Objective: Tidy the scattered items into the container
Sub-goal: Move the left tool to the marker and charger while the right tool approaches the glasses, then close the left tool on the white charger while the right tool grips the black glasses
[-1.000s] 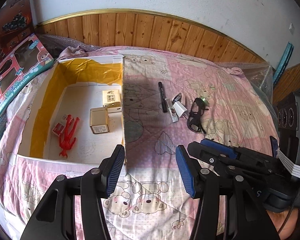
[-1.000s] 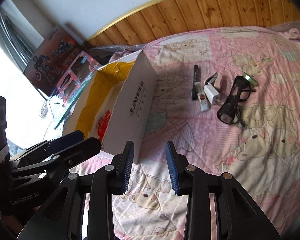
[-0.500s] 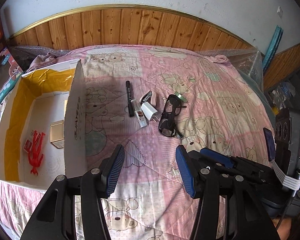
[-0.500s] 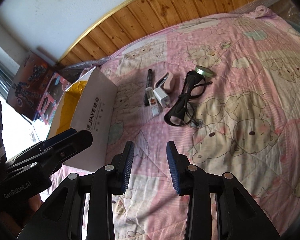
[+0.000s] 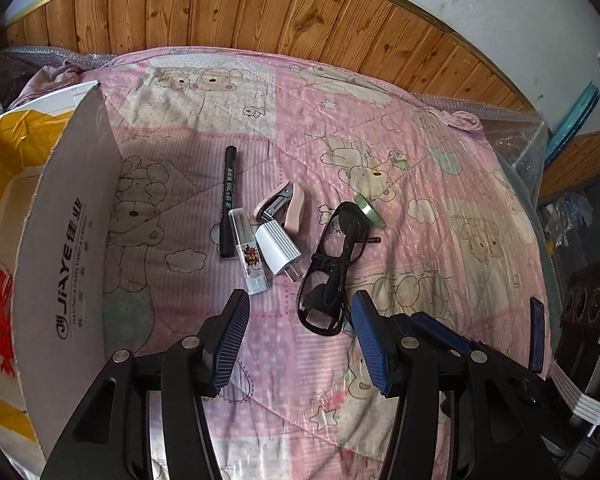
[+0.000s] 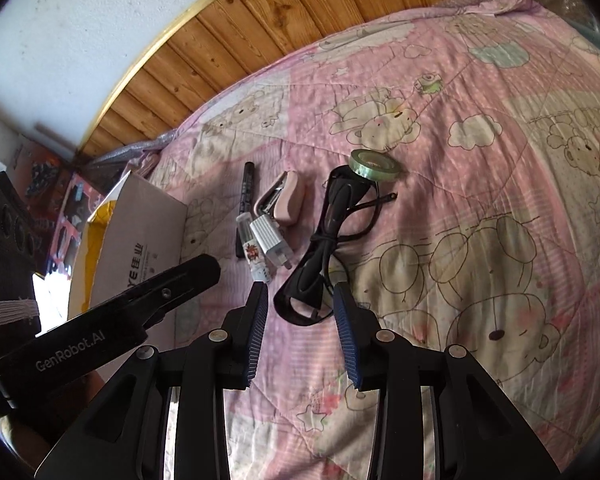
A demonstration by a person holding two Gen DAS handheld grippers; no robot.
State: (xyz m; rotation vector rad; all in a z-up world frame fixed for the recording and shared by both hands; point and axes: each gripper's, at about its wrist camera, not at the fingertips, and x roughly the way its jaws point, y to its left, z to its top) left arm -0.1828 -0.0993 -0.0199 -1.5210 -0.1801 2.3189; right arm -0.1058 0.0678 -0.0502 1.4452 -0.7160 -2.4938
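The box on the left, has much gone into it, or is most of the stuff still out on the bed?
Partly done: something red already lies in the box. Both grippers, left and right, are open and hold nothing. Still out on the quilt: marker, clear tube, charger plug, pink stapler, glasses, tape roll.

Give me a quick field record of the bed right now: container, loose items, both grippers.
container: white cardboard box with yellow lining, open, at the quilt's left edge
loose items: black marker pen, clear glue stick tube, white plug charger, pink stapler, black-framed glasses, green tape roll
surface: pink bear-print quilt
left gripper: open, empty, short of the glasses
right gripper: open, empty, fingers either side of the glasses' near end
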